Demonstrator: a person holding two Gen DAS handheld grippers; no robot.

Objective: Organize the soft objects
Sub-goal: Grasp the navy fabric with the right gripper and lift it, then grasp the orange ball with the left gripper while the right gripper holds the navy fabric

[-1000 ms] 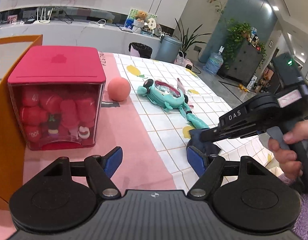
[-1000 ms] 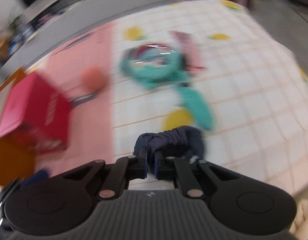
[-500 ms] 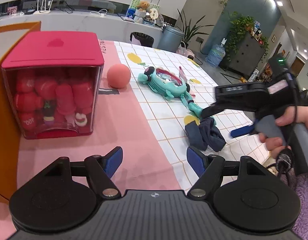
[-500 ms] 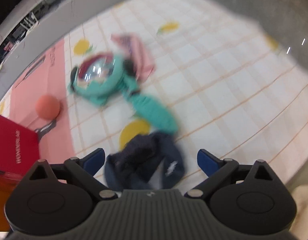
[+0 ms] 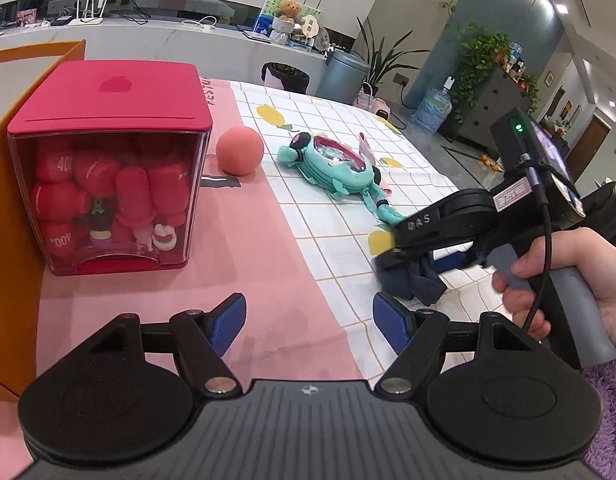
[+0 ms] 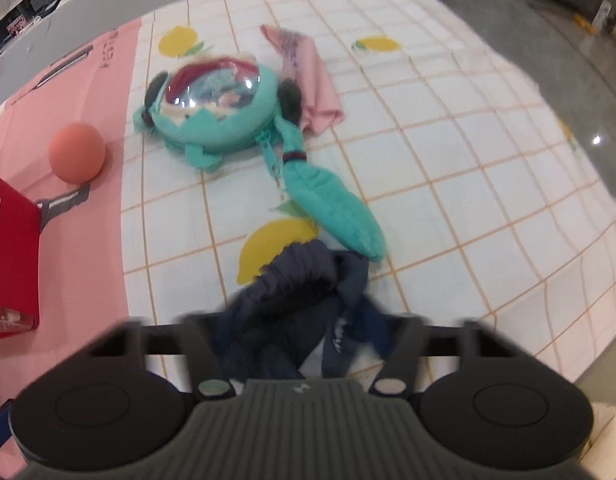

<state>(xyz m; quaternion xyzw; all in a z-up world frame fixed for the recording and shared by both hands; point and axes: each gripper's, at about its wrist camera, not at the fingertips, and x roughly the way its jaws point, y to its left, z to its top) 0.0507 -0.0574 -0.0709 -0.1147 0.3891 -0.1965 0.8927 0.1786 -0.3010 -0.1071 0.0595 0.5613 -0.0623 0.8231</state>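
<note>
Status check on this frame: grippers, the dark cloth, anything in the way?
Left gripper open, empty. Right gripper jaws just closing around navy cloth; grip unconfirmed. Teal plush tail touching cloth.

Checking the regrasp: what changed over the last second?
The right hand-held gripper let go of the navy cloth, opened wide, dropped back onto it, and its jaws have just been closing around it. The left hand-held gripper stayed open and still. Ball, teal plush and red box unmoved.
</note>
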